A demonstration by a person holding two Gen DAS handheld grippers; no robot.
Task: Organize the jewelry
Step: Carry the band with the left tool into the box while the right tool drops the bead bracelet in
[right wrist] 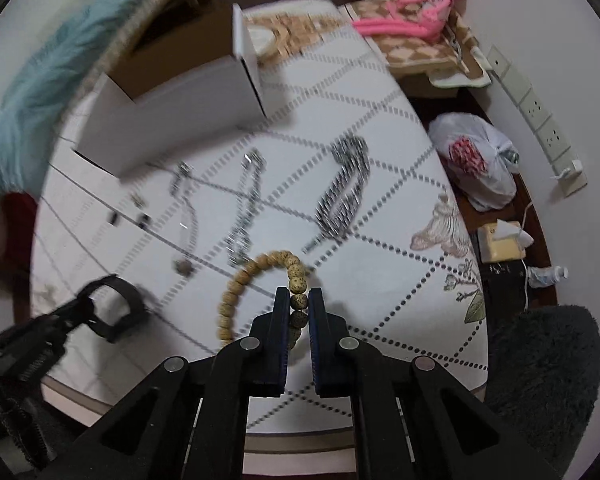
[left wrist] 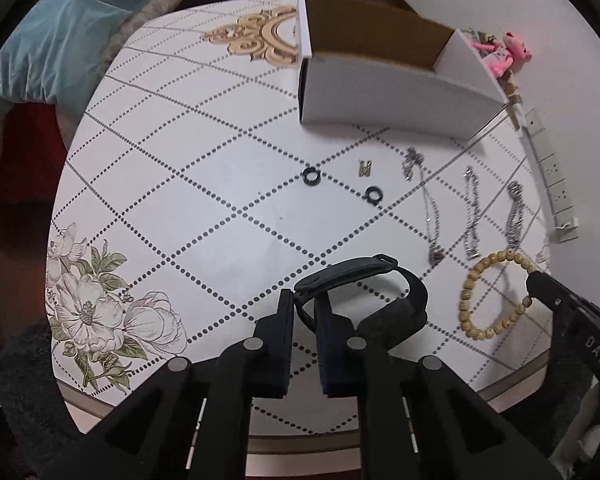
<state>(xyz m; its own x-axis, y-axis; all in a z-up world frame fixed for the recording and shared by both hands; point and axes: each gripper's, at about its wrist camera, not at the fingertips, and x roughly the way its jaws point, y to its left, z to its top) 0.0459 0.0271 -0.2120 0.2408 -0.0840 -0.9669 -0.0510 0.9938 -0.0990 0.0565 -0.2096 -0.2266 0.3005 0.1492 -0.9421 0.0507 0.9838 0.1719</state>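
My left gripper [left wrist: 305, 300] is shut on a black watch-style band [left wrist: 364, 292], held just above the patterned tabletop [left wrist: 220, 208]; it also shows in the right wrist view [right wrist: 112, 312]. My right gripper [right wrist: 299, 300] is shut on a wooden bead bracelet [right wrist: 256, 268], which also shows in the left wrist view [left wrist: 484, 292]. Two black rings [left wrist: 311, 176] [left wrist: 373, 195], a small gold charm [left wrist: 365, 168] and several silver chains [left wrist: 472, 216] lie on the table. An open white box [left wrist: 388, 92] stands behind them.
A pink plush toy [right wrist: 416, 8] sits on a checked box at the back right. A white power strip [left wrist: 548, 176] runs along the wall. A plastic bag [right wrist: 476, 160] lies beside the table. A teal blanket [left wrist: 52, 40] is at the left.
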